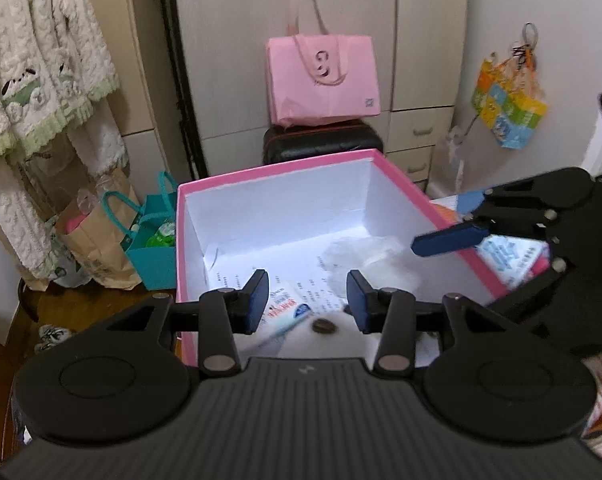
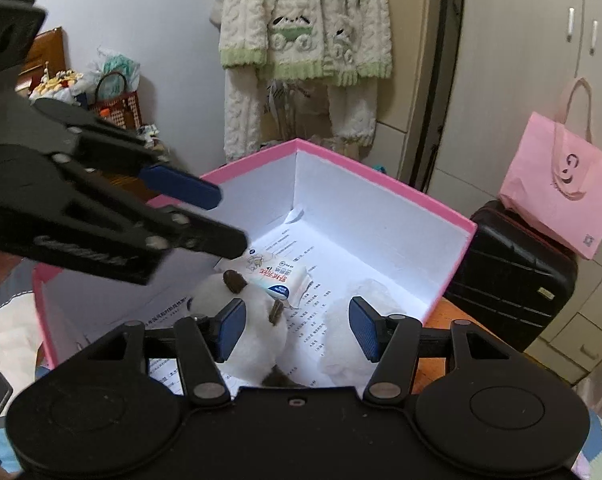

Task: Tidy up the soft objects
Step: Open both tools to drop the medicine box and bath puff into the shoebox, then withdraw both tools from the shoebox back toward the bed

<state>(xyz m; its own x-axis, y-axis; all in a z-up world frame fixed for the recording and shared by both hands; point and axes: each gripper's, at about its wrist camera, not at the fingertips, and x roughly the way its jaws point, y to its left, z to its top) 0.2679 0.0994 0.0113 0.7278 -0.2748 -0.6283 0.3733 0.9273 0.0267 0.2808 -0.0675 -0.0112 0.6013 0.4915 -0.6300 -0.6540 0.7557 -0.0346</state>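
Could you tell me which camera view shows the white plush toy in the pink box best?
The right wrist view: the plush toy lies in the open, its white body and brown ears clear inside the box. In the left wrist view only a white patch with one brown spot shows between the tongs.

The left gripper [image 1: 307,296] is matte black plastic: a ribbed body at 6 o'clock, a round disc to each side and two linkage bars held by silver rivets. Its fingers [image 1: 256,300] end in dark blue, finely textured pads. The right gripper [image 2: 297,330] has the same build, with one small screw at the middle of its body's front edge. Seen side-on at 3 o'clock in the left view, its blue pads are long and flat.
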